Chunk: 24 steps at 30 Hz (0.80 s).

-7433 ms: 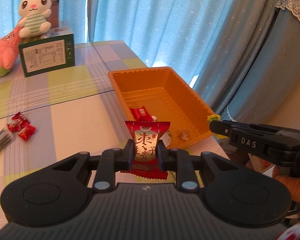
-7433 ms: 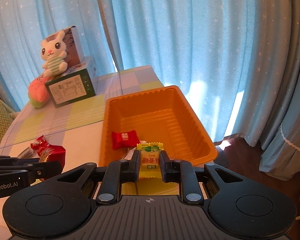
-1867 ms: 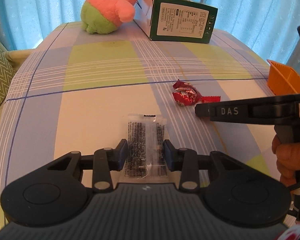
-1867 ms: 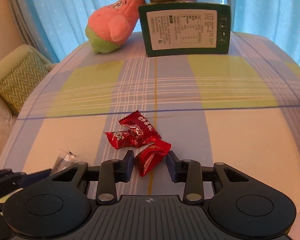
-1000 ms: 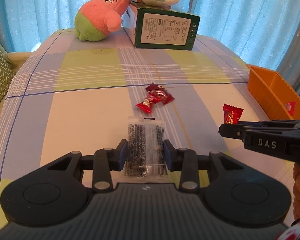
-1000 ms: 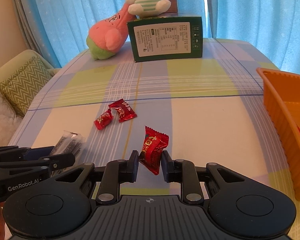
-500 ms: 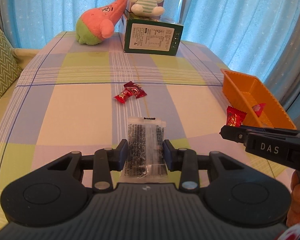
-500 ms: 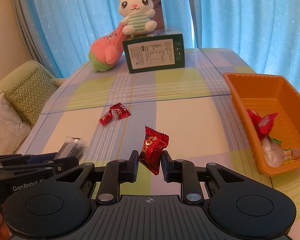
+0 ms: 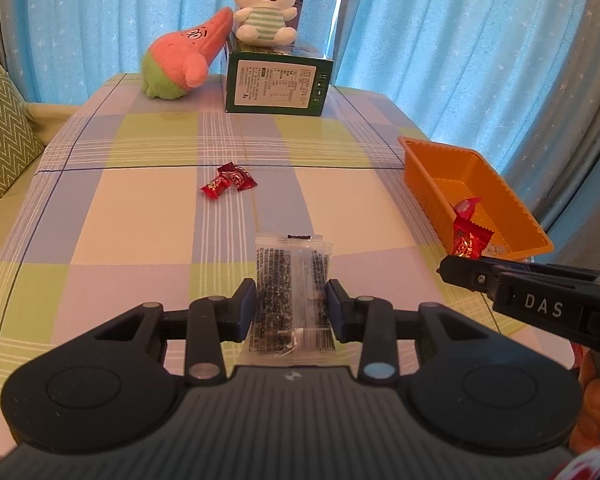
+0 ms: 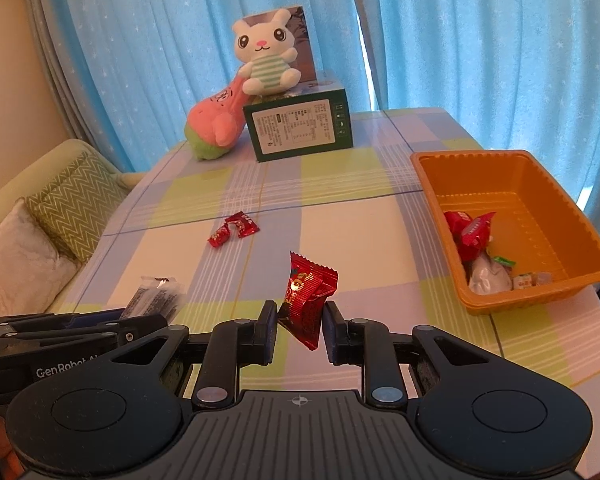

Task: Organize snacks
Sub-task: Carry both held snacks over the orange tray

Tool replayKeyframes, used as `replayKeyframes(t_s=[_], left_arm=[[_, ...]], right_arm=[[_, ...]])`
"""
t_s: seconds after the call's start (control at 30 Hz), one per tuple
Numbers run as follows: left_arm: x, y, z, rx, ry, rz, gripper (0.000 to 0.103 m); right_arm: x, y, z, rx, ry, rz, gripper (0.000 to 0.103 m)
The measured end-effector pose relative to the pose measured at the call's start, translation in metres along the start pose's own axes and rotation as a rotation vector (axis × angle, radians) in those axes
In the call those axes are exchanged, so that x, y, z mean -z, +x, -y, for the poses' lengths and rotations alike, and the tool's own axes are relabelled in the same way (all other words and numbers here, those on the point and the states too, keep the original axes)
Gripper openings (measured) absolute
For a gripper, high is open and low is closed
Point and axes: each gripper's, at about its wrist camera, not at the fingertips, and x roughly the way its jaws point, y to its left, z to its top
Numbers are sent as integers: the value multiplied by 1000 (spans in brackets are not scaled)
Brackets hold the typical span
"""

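Observation:
My left gripper (image 9: 291,300) is shut on a clear packet of dark snack (image 9: 292,292), held above the checked table. The same packet (image 10: 156,298) shows at the left of the right wrist view. My right gripper (image 10: 299,322) is shut on a red candy (image 10: 308,296); that candy (image 9: 468,240) also sticks up from the right gripper's tip in the left wrist view. An orange tray (image 10: 548,300) at the table's right edge holds red candies (image 10: 470,232) and several other wrapped snacks. Two red candies (image 10: 234,229) lie on the table's middle; these red candies (image 9: 229,181) appear in both views.
A green box (image 10: 300,128) stands at the table's far end with a white bunny toy (image 10: 266,58) on top and a pink plush (image 10: 218,122) leaning beside it. A sofa with a zigzag cushion (image 10: 72,208) lies left of the table. Blue curtains hang behind.
Both grippers have lifted and drawn back from the table with their snacks still held. The orange tray has come further into both views; the two candies on the table look smaller and farther.

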Motion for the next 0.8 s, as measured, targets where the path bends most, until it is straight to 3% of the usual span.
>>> replayKeyframes(t_s=[0.8], left_arm=[[-16, 7, 61, 80, 65, -3, 34]], right_arm=[[-5, -38, 69, 81, 101, 48, 24]])
